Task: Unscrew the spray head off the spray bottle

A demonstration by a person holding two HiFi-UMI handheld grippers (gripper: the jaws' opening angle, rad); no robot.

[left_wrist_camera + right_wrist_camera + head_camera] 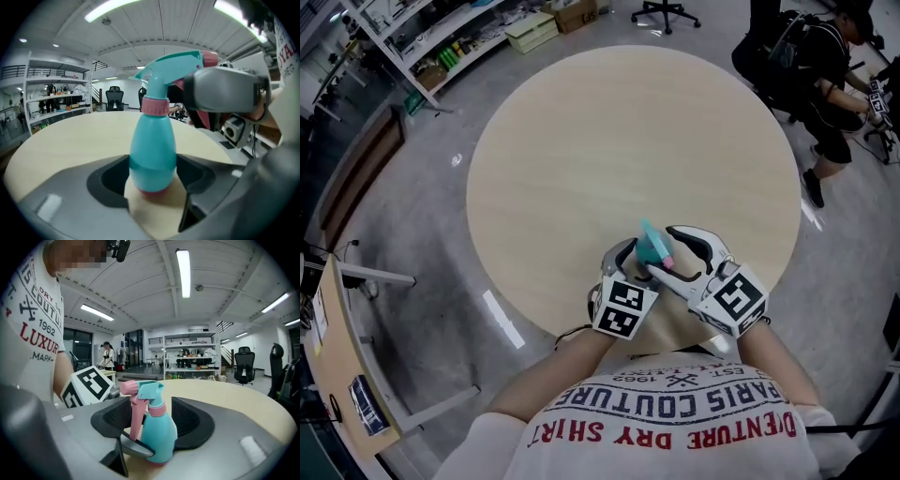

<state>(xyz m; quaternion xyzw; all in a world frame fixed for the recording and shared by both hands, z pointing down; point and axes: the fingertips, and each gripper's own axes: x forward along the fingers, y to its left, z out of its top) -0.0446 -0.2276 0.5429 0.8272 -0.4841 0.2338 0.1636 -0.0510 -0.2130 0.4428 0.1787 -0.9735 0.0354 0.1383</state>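
Left gripper fingers clasp the lower body of the teal plastic spray bottle with pink collar, which stands at the round beige desk's six o'clock edge. Right gripper fingers stand wide around its head. From above, both grippers hide the bottle's base.

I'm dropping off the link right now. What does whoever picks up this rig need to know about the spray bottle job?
Left gripper: shut on the lower body of the spray bottle, which stands upright on the table near the person's edge.
Right gripper: open, jaws either side of the spray head, not pressing on it.
Done: bottle steadied. The head is on the neck at its pink collar; I cannot tell whether it is loosened.
Left: probably close the right gripper on the head, twist it off, lift it clear.
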